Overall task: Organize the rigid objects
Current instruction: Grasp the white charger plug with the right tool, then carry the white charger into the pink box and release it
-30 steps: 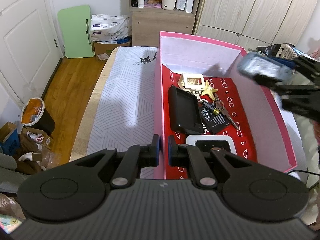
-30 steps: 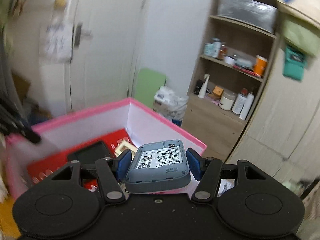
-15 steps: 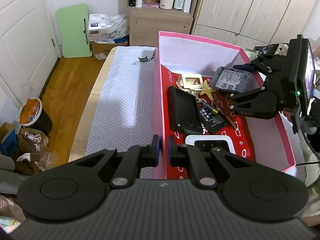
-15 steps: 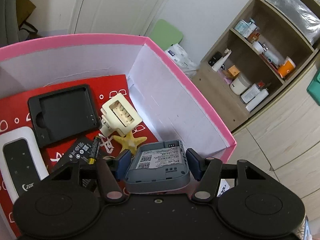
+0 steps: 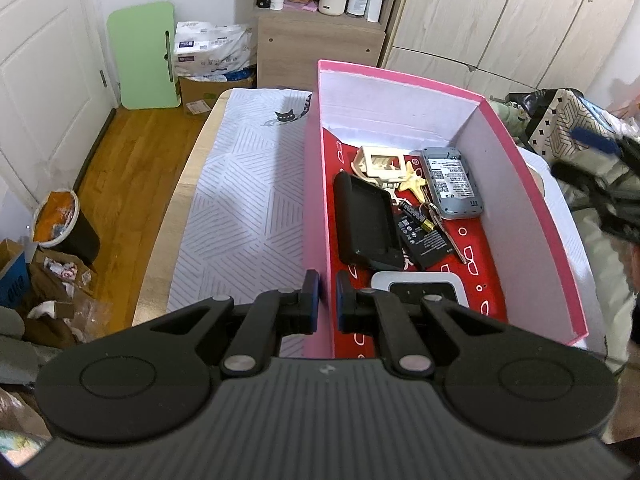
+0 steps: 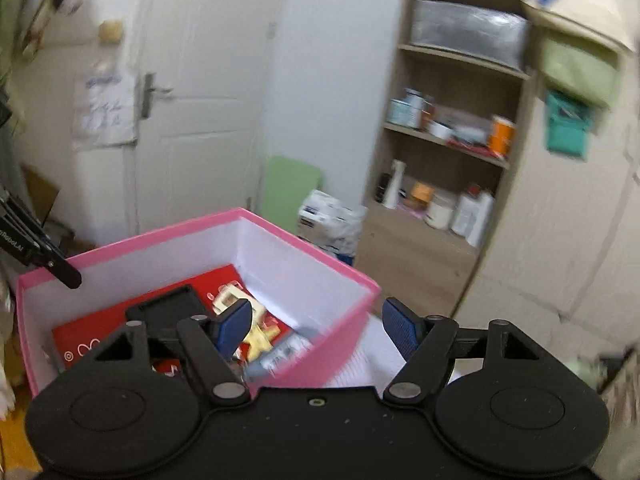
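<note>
wood floor (image 5: 120,184) | white door (image 5: 36,60) | shelf unit (image 5: 320,8), contents blurry

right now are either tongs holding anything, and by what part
Left tongs pinch the pink box's near wall. Right tongs are opening, empty.

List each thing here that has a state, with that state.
pink box: open, no lid on.
grey device: in box, label side up.
left gripper: shut on pink box wall.
right gripper: empty, jaws opening.
white door: closed.
</note>
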`<state>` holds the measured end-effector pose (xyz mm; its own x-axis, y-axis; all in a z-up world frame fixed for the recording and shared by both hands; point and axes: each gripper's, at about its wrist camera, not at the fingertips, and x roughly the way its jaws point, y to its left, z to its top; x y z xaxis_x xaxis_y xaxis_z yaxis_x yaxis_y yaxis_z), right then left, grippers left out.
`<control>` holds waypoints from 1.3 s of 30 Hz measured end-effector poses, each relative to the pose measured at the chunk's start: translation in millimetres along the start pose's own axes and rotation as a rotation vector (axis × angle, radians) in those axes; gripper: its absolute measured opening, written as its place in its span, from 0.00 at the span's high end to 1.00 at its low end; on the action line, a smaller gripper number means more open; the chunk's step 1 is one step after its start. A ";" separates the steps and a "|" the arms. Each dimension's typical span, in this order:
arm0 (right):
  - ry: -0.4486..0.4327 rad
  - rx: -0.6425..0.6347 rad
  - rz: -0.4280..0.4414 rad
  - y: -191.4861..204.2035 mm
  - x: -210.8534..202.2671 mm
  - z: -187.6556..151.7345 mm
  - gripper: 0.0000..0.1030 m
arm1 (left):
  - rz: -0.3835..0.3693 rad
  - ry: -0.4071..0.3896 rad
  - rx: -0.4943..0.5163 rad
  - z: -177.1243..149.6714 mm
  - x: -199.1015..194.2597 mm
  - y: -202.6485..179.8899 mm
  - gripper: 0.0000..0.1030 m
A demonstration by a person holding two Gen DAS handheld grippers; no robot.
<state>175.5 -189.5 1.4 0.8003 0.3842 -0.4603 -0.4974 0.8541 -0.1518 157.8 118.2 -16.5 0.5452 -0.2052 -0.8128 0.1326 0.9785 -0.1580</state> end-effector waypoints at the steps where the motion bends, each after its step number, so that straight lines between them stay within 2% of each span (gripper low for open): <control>1: 0.005 0.035 -0.010 -5.2 -3.1 -7.6 0.26 | -0.001 0.001 -0.003 -0.2 -0.2 0.6 0.94; 6: 0.060 0.226 -0.064 -28.0 -13.6 -52.9 0.27 | 0.003 0.007 -0.014 0.5 0.6 -0.1 0.94; 11: 0.077 0.322 -0.149 -39.1 -15.3 -91.0 0.34 | -0.002 0.014 -0.030 2.6 1.2 2.0 0.94; 16: 0.112 0.346 -0.136 -42.3 -2.6 -114.1 0.39 | 0.007 0.008 -0.076 2.4 1.4 6.2 0.94; 19: 0.089 0.344 -0.111 -44.8 7.7 -116.4 0.41 | 0.020 0.003 -0.084 1.6 0.7 5.3 0.94; 22: 0.107 0.319 -0.089 -46.1 23.8 -115.4 0.42 | 0.015 0.004 -0.095 0.4 -0.1 5.4 0.94; 26: 0.165 0.234 -0.139 -36.6 45.0 -113.0 0.42 | 0.023 -0.002 -0.096 0.3 -0.3 3.6 0.94; 29: 0.194 0.220 -0.176 -35.4 58.9 -115.0 0.42 | 0.017 -0.001 -0.101 0.2 -0.9 2.6 0.94; 31: 0.171 0.232 -0.188 -34.9 61.4 -116.5 0.43 | 0.016 -0.003 -0.102 0.2 -1.2 3.9 0.94; 32: 0.168 0.242 -0.189 -34.7 60.1 -116.2 0.54 | 0.014 -0.002 -0.106 0.3 -1.0 4.8 0.94; 39: 0.103 0.395 -0.163 -43.2 31.8 -117.0 0.54 | 0.014 -0.001 -0.109 1.1 0.6 6.6 0.94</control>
<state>183.3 -255.3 -109.1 0.8104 0.2134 -0.5456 -0.1852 0.9769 0.1070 159.9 124.6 -17.4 0.5472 -0.1913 -0.8149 0.0341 0.9778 -0.2066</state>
